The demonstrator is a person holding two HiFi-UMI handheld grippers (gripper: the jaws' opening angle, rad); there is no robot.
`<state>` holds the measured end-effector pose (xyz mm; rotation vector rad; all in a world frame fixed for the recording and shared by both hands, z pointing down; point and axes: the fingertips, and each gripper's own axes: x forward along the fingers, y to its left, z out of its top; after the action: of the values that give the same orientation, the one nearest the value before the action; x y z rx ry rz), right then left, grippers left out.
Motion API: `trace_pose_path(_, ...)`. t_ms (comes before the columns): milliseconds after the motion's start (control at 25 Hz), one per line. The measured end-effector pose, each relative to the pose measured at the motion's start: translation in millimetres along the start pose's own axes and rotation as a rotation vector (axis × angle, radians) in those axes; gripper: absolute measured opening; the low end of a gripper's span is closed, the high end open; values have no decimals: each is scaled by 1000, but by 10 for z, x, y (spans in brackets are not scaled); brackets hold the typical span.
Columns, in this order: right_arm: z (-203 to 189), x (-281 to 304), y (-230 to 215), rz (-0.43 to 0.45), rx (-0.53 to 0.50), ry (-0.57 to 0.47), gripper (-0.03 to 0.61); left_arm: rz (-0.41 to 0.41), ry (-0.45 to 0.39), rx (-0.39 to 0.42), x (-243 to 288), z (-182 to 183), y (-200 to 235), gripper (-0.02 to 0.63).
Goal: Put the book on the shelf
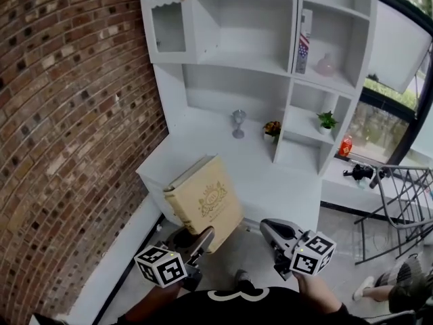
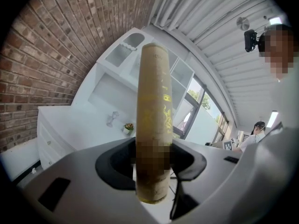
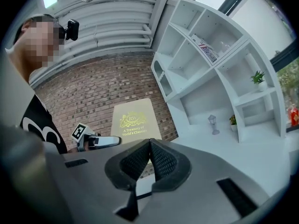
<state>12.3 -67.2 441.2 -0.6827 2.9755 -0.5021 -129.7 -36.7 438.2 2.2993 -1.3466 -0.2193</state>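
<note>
Two grippers sit low in head view: left gripper (image 1: 201, 241) at 7 o'clock, right gripper (image 1: 269, 227) at 5 o'clock. Left jaws are clamped on the bottom edge of the tan hardcover book w/ gold crest (image 1: 206, 196). In left gripper view the spine stands upright btwn the pads.

The book is up in the air, tilted, front cover facing up, approx 6 o'clock, in front of the white shelf unit (image 1: 230, 66) at 12 o'clock, not on any shelf.

Right jaws are closed tight, nothing btwn them, near the book's lower corner but apart from it.

Red brick wall (image 1: 67, 114) is at 9 o'clock. Small clear glass goblet (image 1: 238, 123) stands on the unit's counter, orange-flower pot (image 1: 272, 128) at its 3 o'clock. Green potted plant (image 1: 327, 120) sits in a cubby at 2 o'clock.
</note>
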Motion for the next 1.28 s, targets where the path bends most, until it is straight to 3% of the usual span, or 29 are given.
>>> trace_pose_path(320, 474, 309, -792, 11, -18, -16, 11, 0, -44, -11, 803, 519, 219, 190)
trace_pose_path(720, 1063, 558, -1495, 45, -98, -48, 11, -21, -103, 37, 1731, 1214, 380, 190)
trace_pose_path(1280, 1451, 765, -1713, 84, -197, -72, 11, -13, -201, 212, 2189, 2243, 464, 190)
